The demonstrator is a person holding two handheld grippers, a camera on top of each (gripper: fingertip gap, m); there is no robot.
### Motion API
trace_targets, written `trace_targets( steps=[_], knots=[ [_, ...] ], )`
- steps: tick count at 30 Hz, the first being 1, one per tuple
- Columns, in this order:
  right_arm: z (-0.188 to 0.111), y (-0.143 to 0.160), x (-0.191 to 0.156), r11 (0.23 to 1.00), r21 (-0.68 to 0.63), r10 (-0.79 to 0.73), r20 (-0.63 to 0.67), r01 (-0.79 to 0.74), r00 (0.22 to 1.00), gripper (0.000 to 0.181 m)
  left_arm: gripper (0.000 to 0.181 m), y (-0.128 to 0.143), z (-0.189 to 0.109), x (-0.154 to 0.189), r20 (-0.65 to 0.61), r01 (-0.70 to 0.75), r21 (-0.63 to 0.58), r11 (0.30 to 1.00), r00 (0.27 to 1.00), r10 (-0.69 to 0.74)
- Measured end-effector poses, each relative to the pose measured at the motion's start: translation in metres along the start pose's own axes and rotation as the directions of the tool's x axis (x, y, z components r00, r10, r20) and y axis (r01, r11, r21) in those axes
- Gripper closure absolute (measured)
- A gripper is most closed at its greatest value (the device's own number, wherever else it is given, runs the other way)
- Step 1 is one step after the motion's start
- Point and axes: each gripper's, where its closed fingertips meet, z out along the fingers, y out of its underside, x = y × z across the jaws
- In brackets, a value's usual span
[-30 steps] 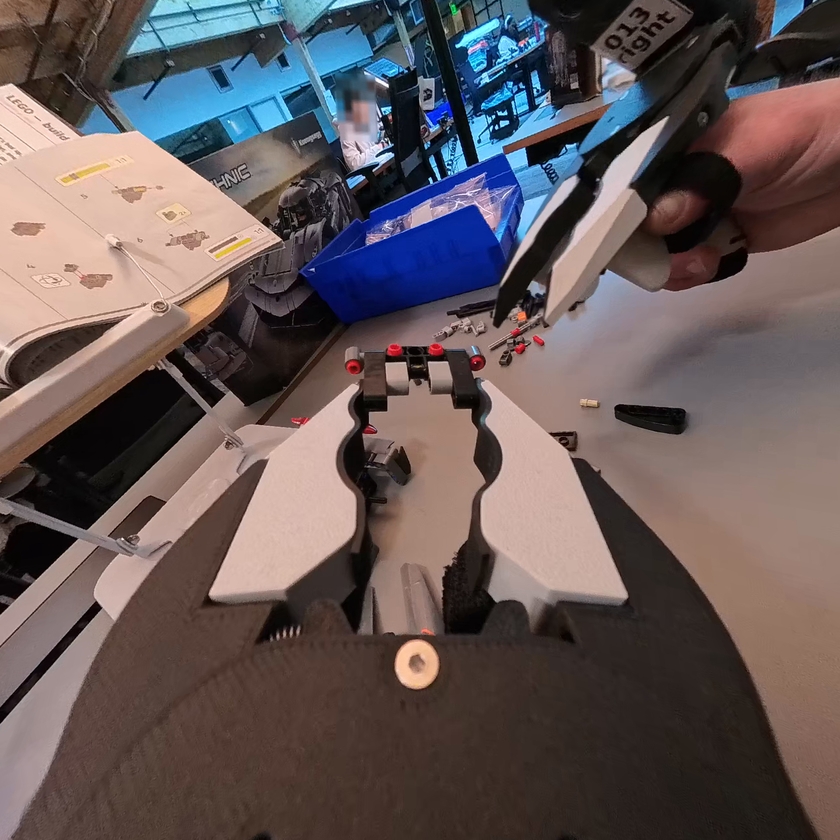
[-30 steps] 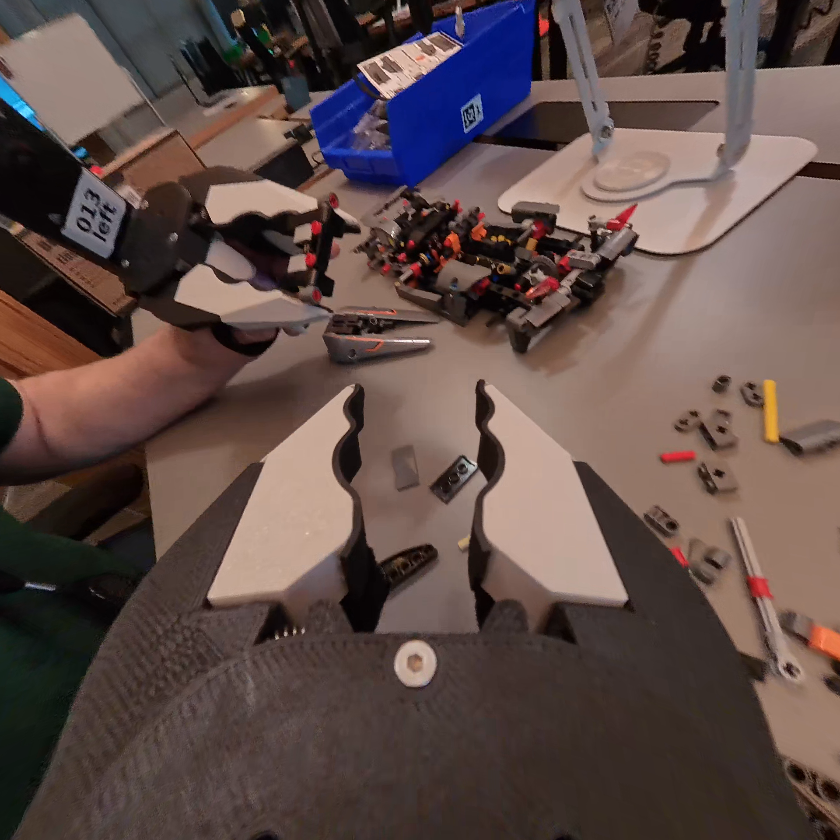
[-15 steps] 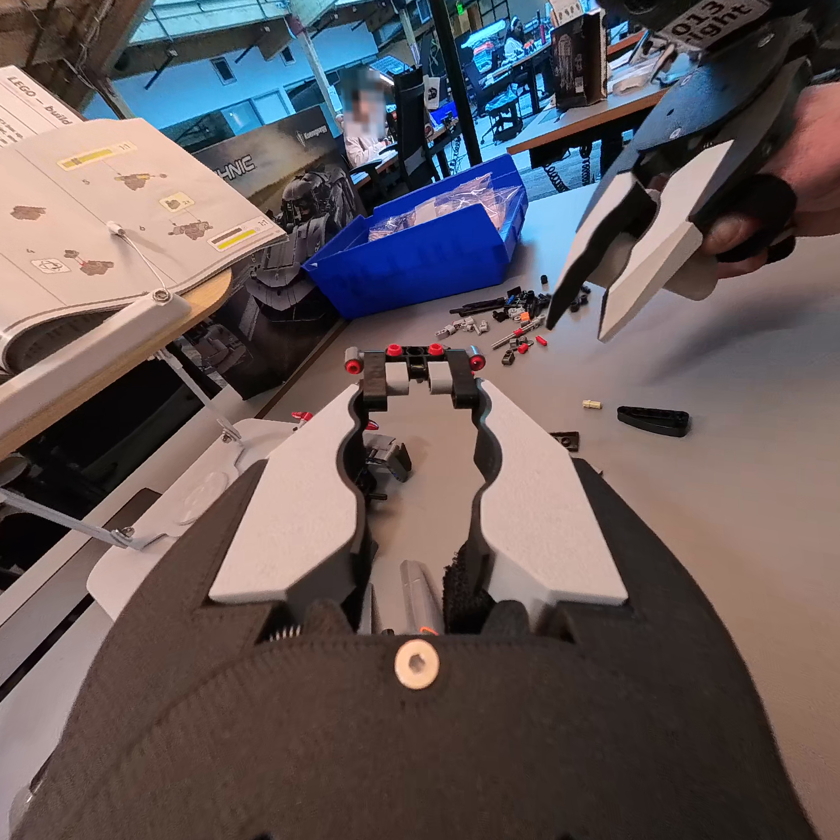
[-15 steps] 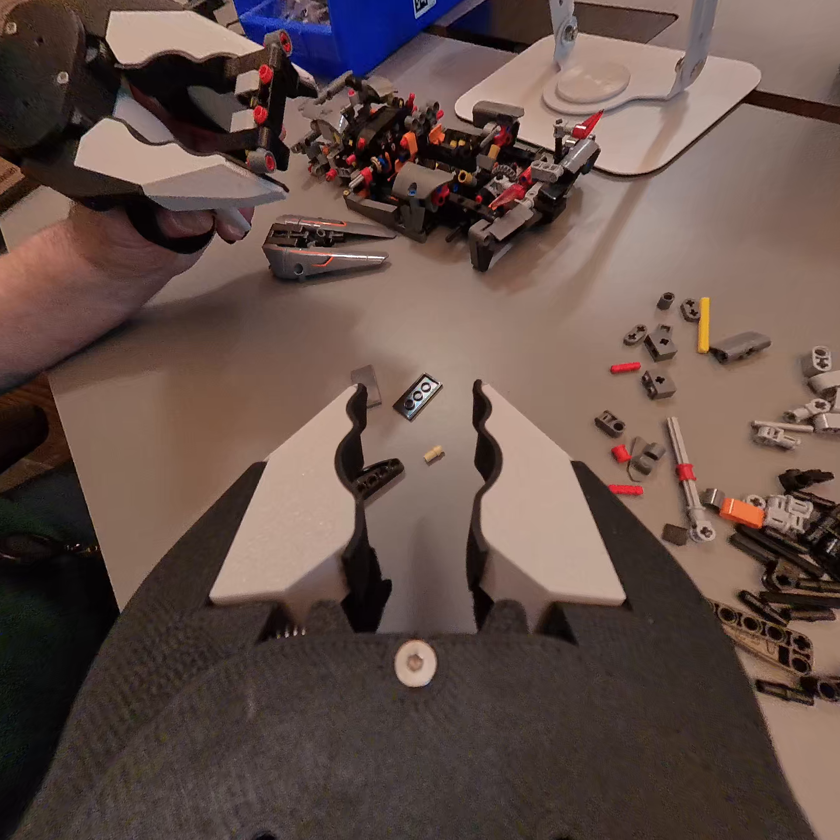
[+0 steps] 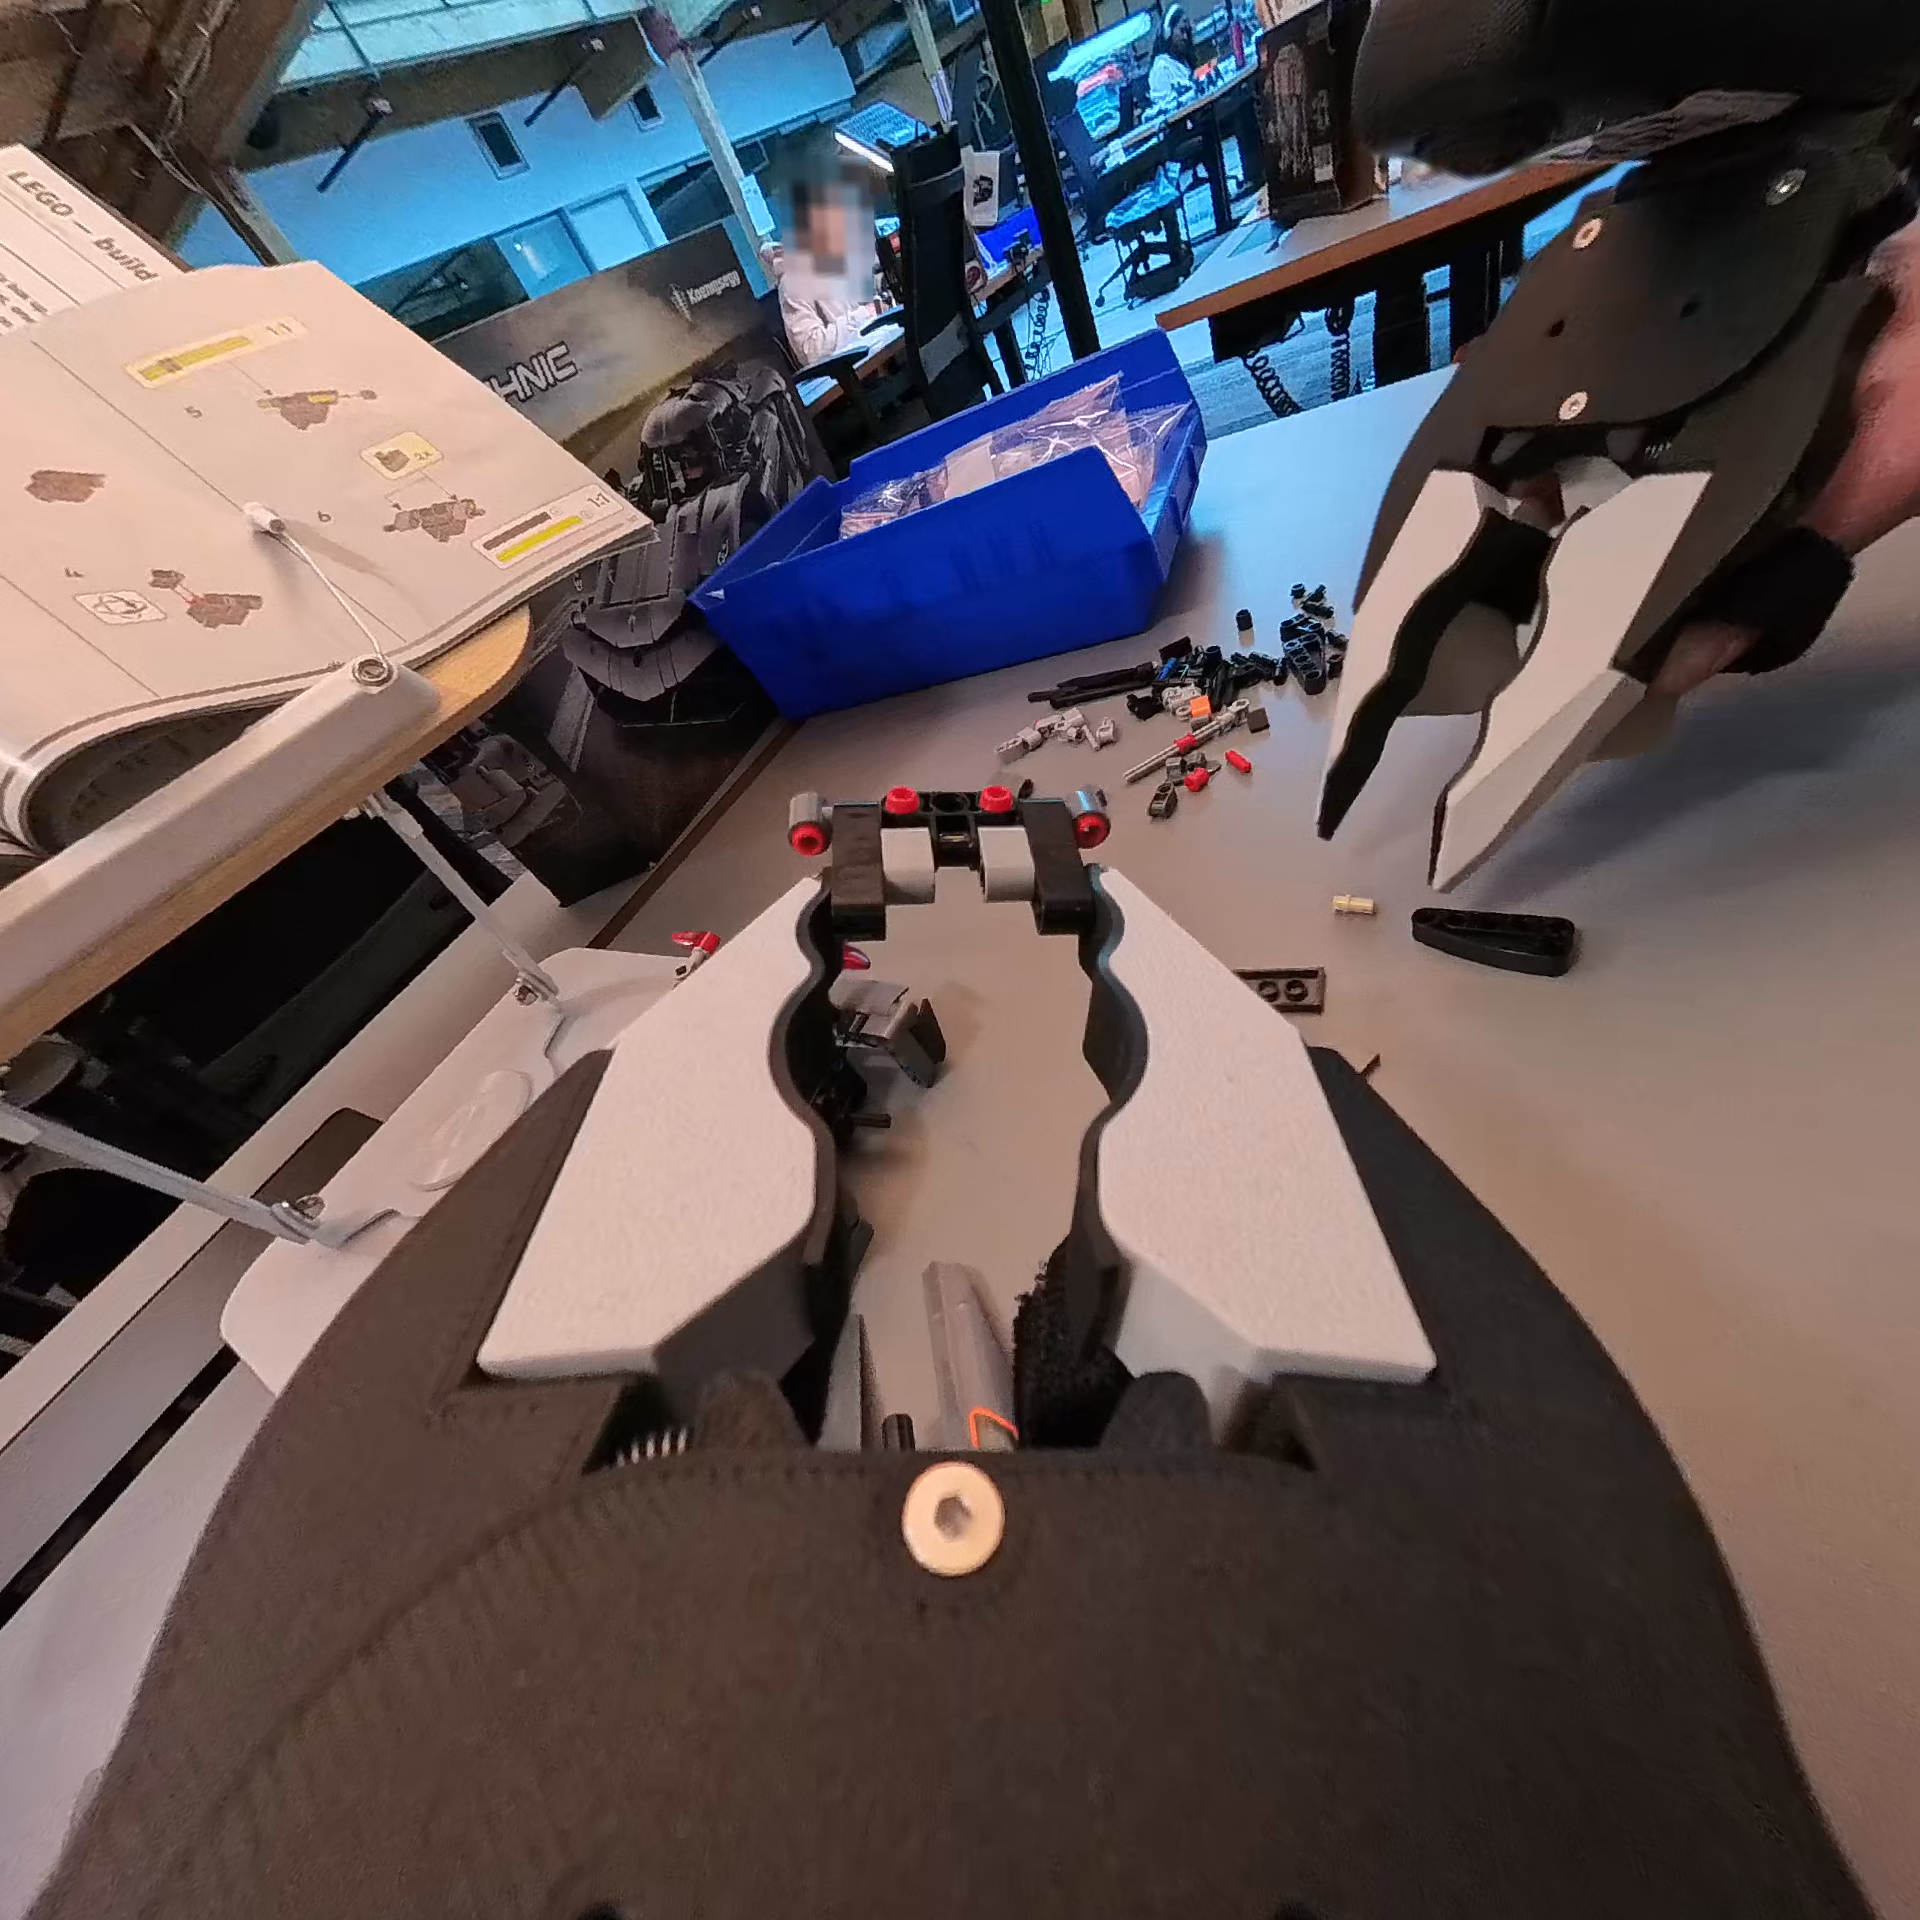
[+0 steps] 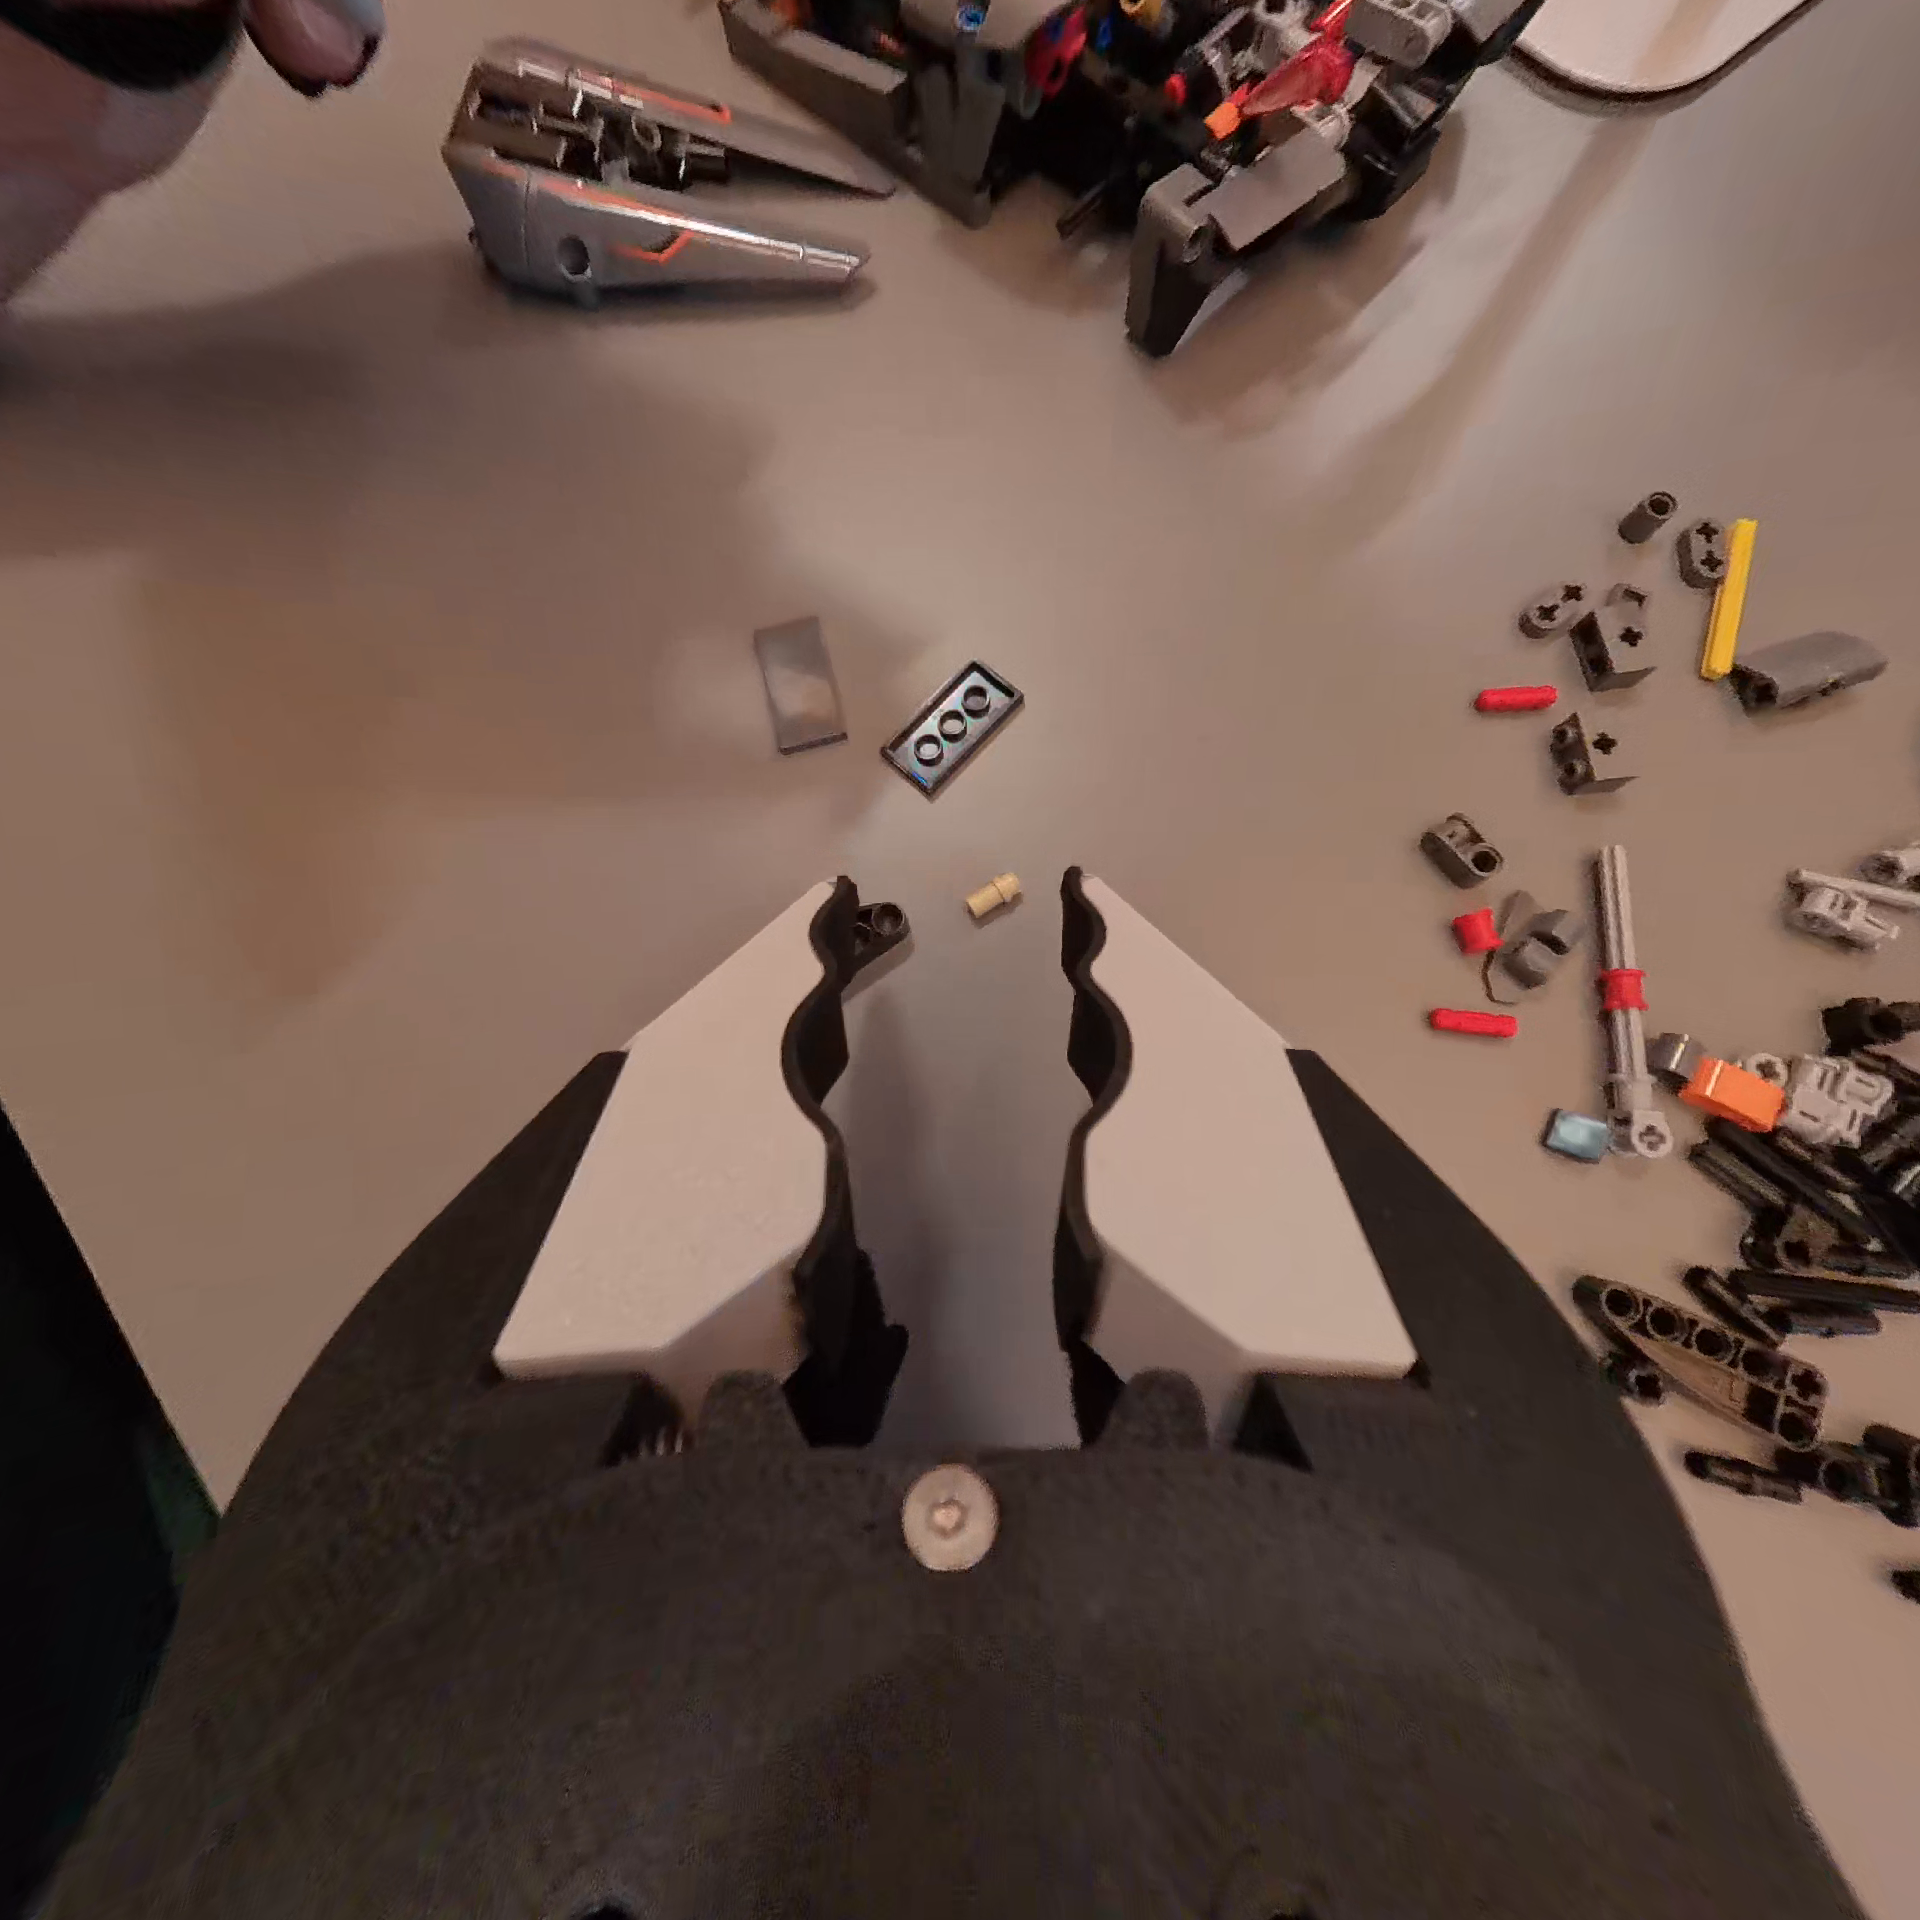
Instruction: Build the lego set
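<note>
My left gripper (image 5: 951,904) is shut on a black U-shaped lego frame (image 5: 945,842) with red pins and grey connectors, and holds it above the table. My right gripper (image 6: 956,883) is open and empty, pointing down close over the table. A small tan pin (image 6: 992,896) lies between its fingertips. A black curved beam (image 6: 878,930) lies partly hidden under its left finger. In the left wrist view the right gripper (image 5: 1392,857) hovers just above the tan pin (image 5: 1354,905) and the black beam (image 5: 1496,940).
A black three-hole plate (image 6: 953,727) and a grey tile (image 6: 798,684) lie just ahead. A grey wedge panel (image 6: 623,208) and the dark main model (image 6: 1195,125) sit farther off. Loose parts (image 6: 1662,935) spread to the right. A blue bin (image 5: 966,582) and a booklet (image 5: 260,499) on a stand stand at the left.
My right gripper has come down and tilted toward the table, closing in on the tan pin and black beam. My left gripper has held the black frame still.
</note>
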Motion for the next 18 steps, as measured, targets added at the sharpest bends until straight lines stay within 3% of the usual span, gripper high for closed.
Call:
trace_targets(
  steps=[4, 10, 18],
  knots=[
    [0.016, -0.015, -0.004, 0.998, -0.009, -0.065, -0.001, 0.065, 0.998, 0.145, 0.138, -0.001, 0.0, 0.0, -0.001, -0.001, 0.002, 1.0, 1.0, 0.001],
    [0.043, -0.016, -0.002, 0.981, -0.163, -0.119, -0.084, 0.104, 0.989, 0.156, 0.138, 0.003, 0.0, 0.001, -0.002, -0.008, -0.013, 1.0, 1.0, 0.008],
    [0.049, -0.018, -0.002, 0.98, -0.168, -0.125, -0.079, 0.111, 0.989, 0.174, 0.138, 0.004, 0.002, 0.006, -0.021, -0.033, -0.032, 0.999, 0.999, 0.032]
  ],
)
